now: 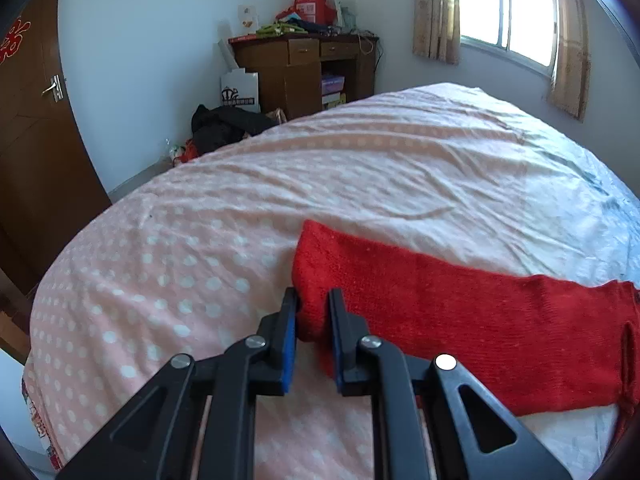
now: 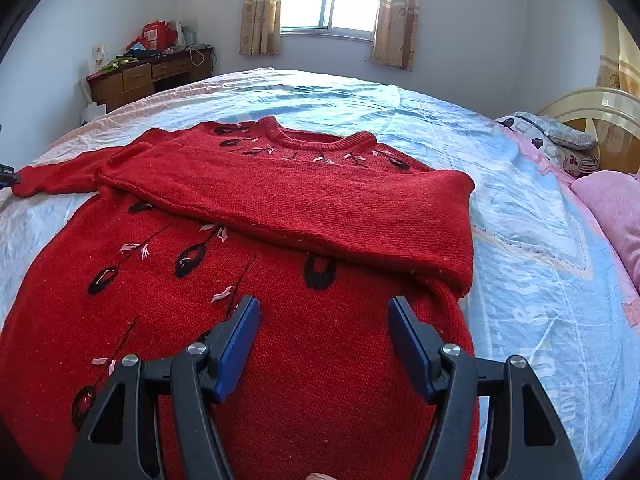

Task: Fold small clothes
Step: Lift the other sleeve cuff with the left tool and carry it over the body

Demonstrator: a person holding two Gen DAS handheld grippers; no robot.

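Red sweater (image 2: 248, 280) sleeve cuff (image 1: 316, 304) pinched in left tongs (image 1: 313, 312).

The left gripper (image 1: 313, 304) is tilting downward near the bed's edge, its jaws pinching the red sleeve cuff (image 1: 310, 280). The right gripper (image 2: 324, 310) is hovering, tilted downward, jaws standing wide apart and holding nothing.

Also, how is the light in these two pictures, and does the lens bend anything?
Left wrist view: the window is blown out white, and the fisheye bows the pink dotted bedsheet into a dome. Right wrist view: daylight falls evenly on the red knitted sweater, sharp, with no glare; the dark lens rim clips the corners.
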